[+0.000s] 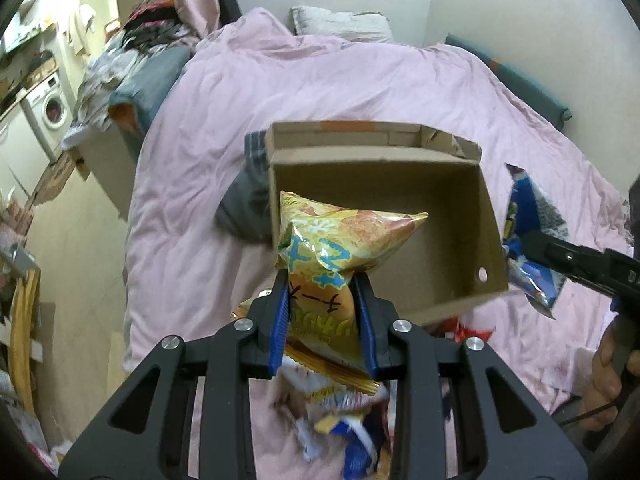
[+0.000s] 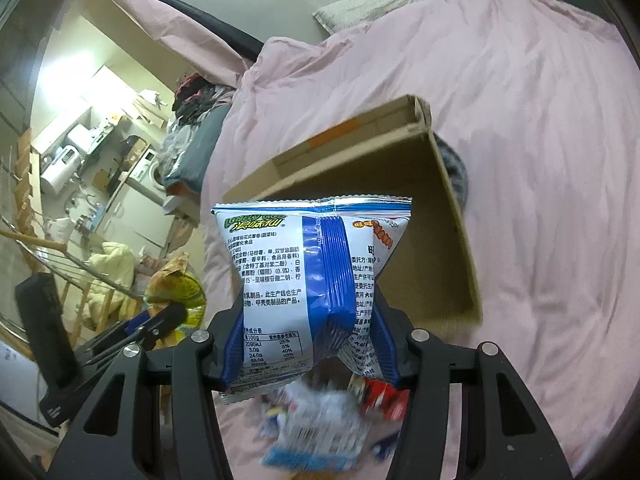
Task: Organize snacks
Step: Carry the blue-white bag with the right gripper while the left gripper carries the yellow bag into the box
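Note:
My left gripper (image 1: pixel 321 280) is shut on a yellow snack bag (image 1: pixel 340 248), pinched at its waist and held in the air before the open cardboard box (image 1: pixel 490 216). The box's inside looks bare. My right gripper (image 2: pixel 310 304) is shut on a blue and white snack bag (image 2: pixel 280 256), with the box (image 2: pixel 452 200) just behind it. In the left wrist view the right gripper (image 1: pixel 560 258) comes in from the right with the blue bag (image 1: pixel 528 216) beside the box. The right wrist view shows the left gripper (image 2: pixel 160 316) and yellow bag (image 2: pixel 176 280) at lower left.
The box rests on a pink duvet (image 1: pixel 320 80) covering a bed. A blurred heap of loose snack packets (image 2: pixel 320 420) lies below both grippers. A grey garment (image 1: pixel 244 208) lies left of the box. Left of the bed is floor, with a washing machine (image 1: pixel 52 110) and clutter.

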